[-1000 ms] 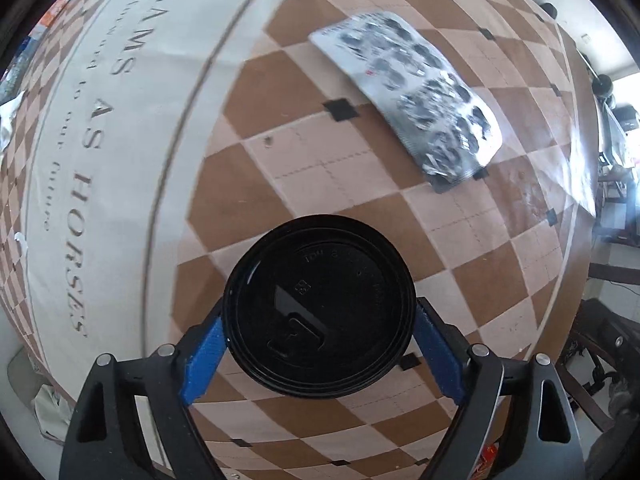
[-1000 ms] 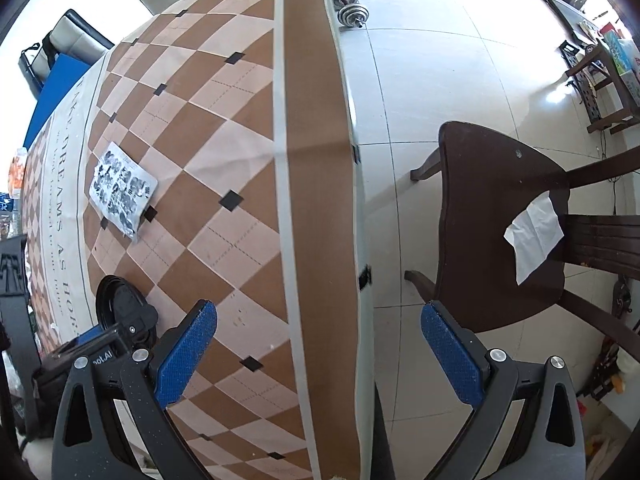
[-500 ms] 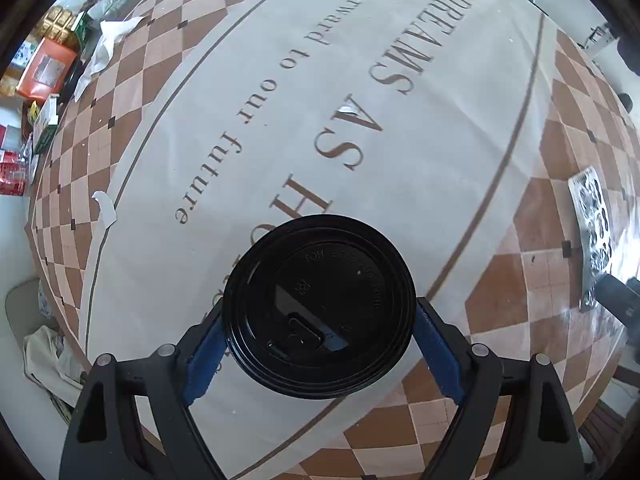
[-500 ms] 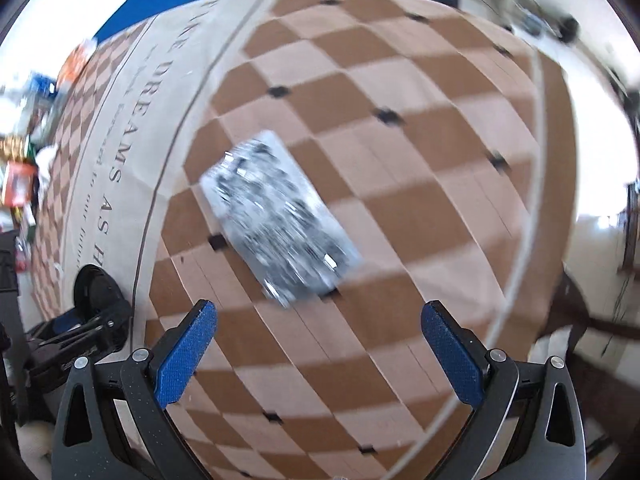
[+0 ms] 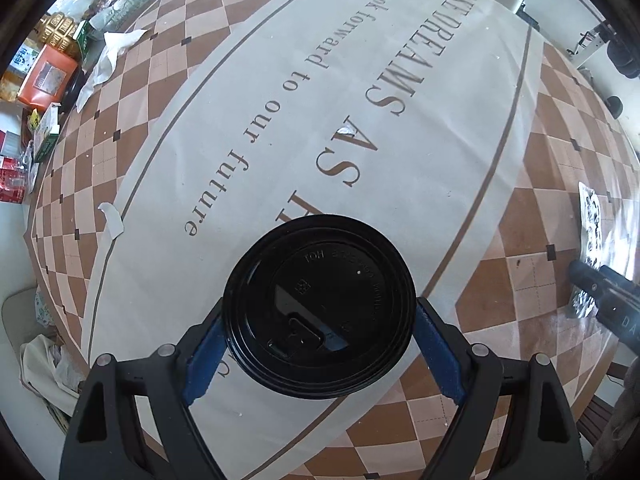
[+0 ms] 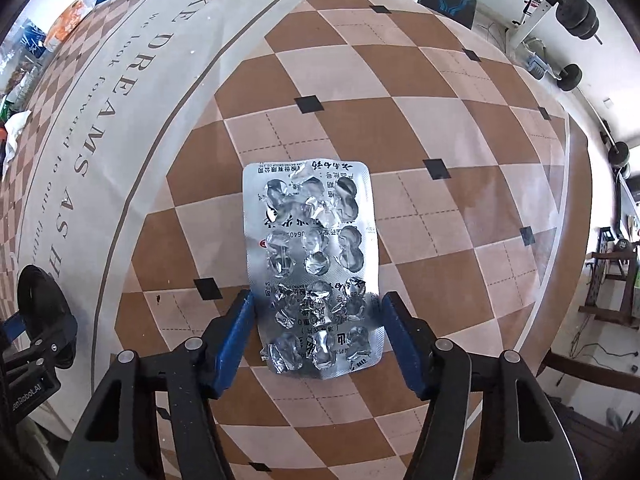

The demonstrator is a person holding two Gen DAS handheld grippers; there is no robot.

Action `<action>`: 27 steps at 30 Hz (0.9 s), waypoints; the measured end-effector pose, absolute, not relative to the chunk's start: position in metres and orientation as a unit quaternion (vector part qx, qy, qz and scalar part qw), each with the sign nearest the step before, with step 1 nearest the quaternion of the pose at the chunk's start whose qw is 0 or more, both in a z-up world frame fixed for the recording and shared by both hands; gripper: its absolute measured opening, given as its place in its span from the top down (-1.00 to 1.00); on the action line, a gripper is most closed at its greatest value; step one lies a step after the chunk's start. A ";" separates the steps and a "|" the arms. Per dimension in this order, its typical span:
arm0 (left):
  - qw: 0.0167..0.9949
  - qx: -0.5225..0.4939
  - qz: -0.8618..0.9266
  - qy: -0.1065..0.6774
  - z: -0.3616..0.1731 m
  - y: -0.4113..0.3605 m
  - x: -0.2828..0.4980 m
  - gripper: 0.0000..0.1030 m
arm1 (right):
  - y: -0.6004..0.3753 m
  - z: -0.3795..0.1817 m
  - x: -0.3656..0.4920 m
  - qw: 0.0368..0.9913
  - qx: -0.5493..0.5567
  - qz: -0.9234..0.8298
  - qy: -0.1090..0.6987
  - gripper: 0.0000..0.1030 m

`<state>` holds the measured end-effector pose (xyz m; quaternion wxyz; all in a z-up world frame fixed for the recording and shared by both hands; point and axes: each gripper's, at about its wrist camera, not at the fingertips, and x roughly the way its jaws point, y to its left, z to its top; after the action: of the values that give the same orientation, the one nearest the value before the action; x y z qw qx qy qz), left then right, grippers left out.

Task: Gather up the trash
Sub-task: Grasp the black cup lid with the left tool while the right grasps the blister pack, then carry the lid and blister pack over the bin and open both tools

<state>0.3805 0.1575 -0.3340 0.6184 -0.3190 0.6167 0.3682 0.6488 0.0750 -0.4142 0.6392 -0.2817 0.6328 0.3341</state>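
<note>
My left gripper [image 5: 319, 354] is shut on a black plastic cup lid [image 5: 319, 306], held above the printed tablecloth [image 5: 280, 120]. In the right wrist view a used silver blister pack [image 6: 314, 268] lies flat on the checkered part of the cloth. My right gripper [image 6: 317, 338] is low over it, its blue fingers [image 6: 236, 336] on either side of the pack's near end, close to its edges; I cannot tell if they touch it. The blister pack also shows in the left wrist view [image 5: 590, 224] at the far right, with the right gripper's body over it.
A crumpled white tissue [image 5: 108, 60] and several boxes and packets [image 5: 44, 76] lie at the table's far left. A small paper scrap [image 5: 112, 220] and a foil scrap [image 5: 347, 130] lie on the cloth. Weights [image 6: 580, 16] and wooden chairs [image 6: 608, 276] stand beyond the table edge.
My left gripper has swung left with the lid, from over the checkered part to over the printed band. My right gripper has come down around the blister pack and narrowed its fingers.
</note>
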 end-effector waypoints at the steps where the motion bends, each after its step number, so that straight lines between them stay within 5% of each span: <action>1: 0.622 -0.317 0.366 0.615 -0.329 0.157 0.380 -0.68 | 0.072 -0.412 0.647 0.640 -0.275 0.335 0.634 -0.28; 17: 0.693 -0.266 0.331 0.582 -0.261 0.109 0.340 -0.68 | 0.027 -0.333 0.570 0.664 -0.195 0.367 0.621 -0.27; 27: 0.744 -0.243 0.284 0.554 -0.230 0.074 0.243 -0.68 | -0.046 -0.290 0.463 0.688 -0.143 0.351 0.619 -0.26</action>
<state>0.2435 0.0740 -0.2303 0.7439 -0.2427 0.5542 0.2838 0.4626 -0.0458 -0.2904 0.6877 -0.1427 0.6193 0.3511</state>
